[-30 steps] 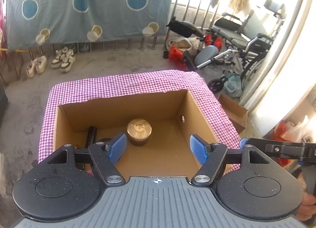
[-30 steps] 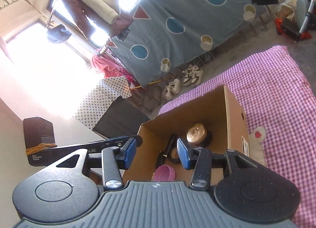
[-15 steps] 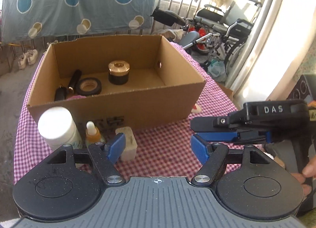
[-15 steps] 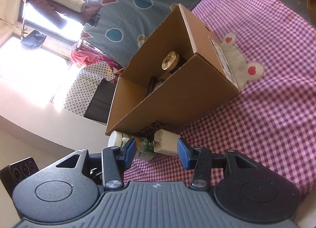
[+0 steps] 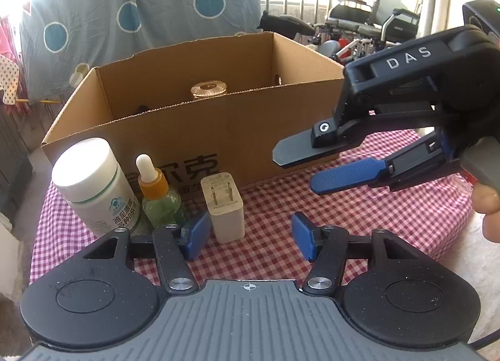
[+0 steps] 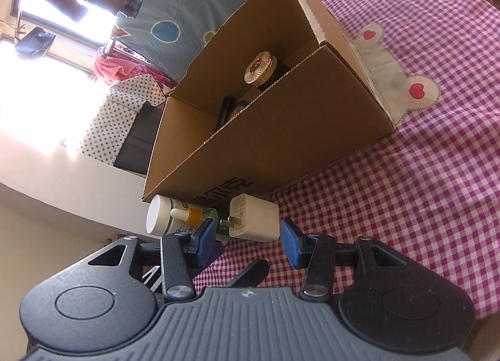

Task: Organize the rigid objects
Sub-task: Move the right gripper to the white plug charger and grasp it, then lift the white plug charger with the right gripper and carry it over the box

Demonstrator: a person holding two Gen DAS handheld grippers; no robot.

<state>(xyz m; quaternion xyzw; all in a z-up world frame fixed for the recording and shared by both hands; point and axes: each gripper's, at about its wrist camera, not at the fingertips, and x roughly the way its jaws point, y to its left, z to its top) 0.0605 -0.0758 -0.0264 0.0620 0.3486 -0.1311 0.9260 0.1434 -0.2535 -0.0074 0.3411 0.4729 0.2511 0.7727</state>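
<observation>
Two grippers are held low over the red and white checked cloth [image 5: 390,214], close to the things that are not yet put away. The left gripper [image 5: 247,236] is closing, with its blue pads partly apart; the white square plug charger [image 5: 225,211] stands just ahead of its left pad, and nothing is pressed between the pads yet. The right gripper [image 6: 248,237] is part open too, and the same charger [image 6: 254,217] is seen just in front of its gap, not gripped. In the left view the right gripper [image 5: 328,161] is seen from the side, hanging in the air to the right of the charger.

Beside the charger, the small green glass dropper bottle with an orange neck [image 5: 159,195] is stood. Next to that, the big white round pill jar [image 5: 93,186] is stood. All three are lined up on the cloth, just in front of the brown cardboard box [image 5: 250,130].

Inside the box, a round gold lidded jar [image 5: 208,89] can be seen, and some dark things [image 6: 226,111] are lying near it, too hidden to name.

So the sorting looks partly done. The step in hand seems to be picking up the charger. Next, one gripper should be moved a little forward so the charger sits between the pads, and then it should be squeezed gently. The dropper bottle is very near, so it could be knocked over.
</observation>
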